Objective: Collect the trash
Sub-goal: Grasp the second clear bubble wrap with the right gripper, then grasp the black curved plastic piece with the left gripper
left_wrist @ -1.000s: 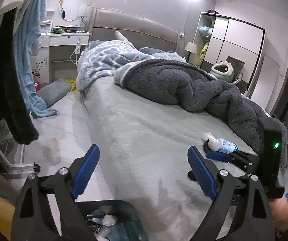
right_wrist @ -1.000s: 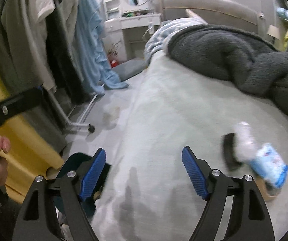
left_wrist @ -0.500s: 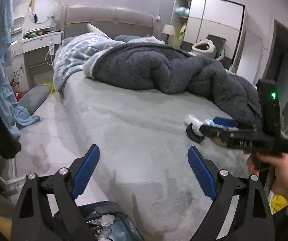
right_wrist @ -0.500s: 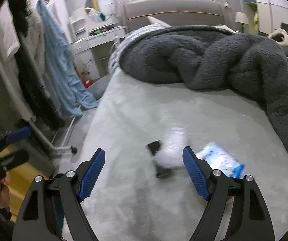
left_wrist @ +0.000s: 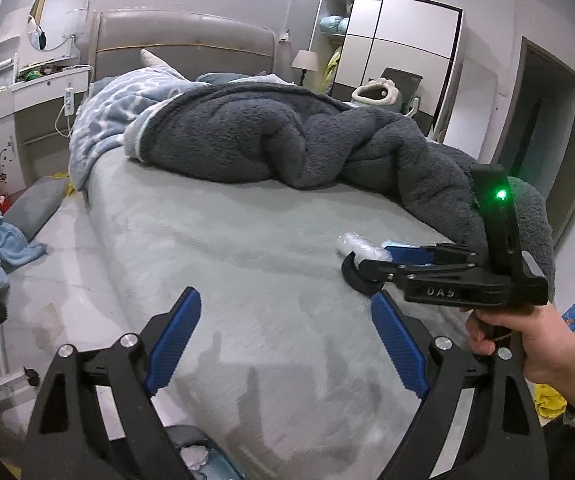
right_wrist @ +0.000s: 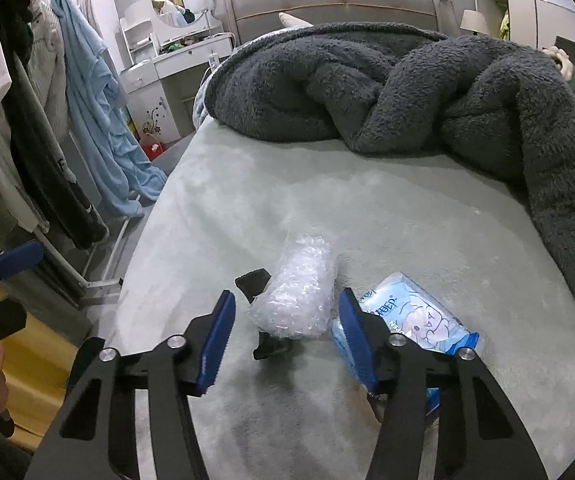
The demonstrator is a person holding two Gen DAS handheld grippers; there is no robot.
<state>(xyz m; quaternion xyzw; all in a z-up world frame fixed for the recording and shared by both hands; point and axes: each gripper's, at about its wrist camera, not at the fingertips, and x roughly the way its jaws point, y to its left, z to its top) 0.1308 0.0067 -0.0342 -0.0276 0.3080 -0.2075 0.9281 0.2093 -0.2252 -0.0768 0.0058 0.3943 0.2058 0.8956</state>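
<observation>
I see the bed (right_wrist: 247,184), covered pale grey-green; a dark fleece blanket (right_wrist: 367,80) heaped headward; below the blanket lie a bubble-wrap roll (right_wrist: 299,292), a black piece (right_wrist: 253,284), a blue packet (right_wrist: 423,316).

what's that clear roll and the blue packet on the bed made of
Clear roll: looks like bubble wrap, a glossy see-through plastic with a bumpy, cellular surface. Blue packet: seemingly soft printed plastic film, shiny, with a cartoon print and crinkled edges; its contents cannot be seen.

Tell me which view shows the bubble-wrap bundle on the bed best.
The right wrist view: the bubble-wrap bundle lies close and whole, with its texture plain. The left wrist view shows only its small far end, partly behind the right hand-held gripper.
</observation>
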